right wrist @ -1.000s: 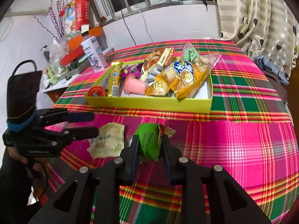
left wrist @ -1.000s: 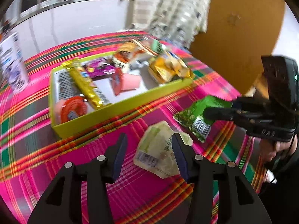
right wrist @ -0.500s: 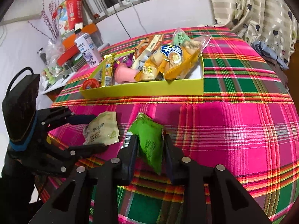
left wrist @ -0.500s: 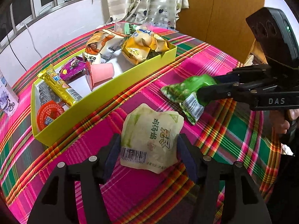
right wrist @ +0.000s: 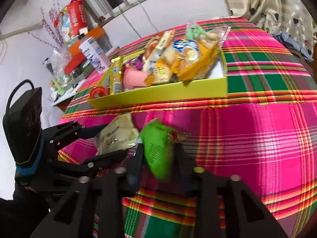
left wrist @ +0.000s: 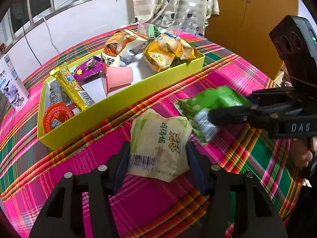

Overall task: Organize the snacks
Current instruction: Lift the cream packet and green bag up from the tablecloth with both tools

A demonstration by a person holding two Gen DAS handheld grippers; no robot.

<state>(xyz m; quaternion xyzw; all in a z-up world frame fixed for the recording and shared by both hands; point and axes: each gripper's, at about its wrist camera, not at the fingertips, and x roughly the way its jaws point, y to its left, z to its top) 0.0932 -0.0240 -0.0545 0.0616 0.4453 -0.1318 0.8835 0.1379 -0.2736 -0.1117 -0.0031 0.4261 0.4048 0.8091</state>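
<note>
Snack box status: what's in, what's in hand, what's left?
Done: several snacks already lie in the yellow box. In hand: right gripper is shut on the green packet. Left gripper straddles the pale packet, jaws just closing, packet still on the tablecloth. Left: both packets into the box.

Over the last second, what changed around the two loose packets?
The left gripper came forward until the pale packet lay between its fingers; its jaws have just been closing, but the frames don't show a firm grip. The right gripper stayed shut on the green packet. The yellow box and its snacks are unchanged.
</note>
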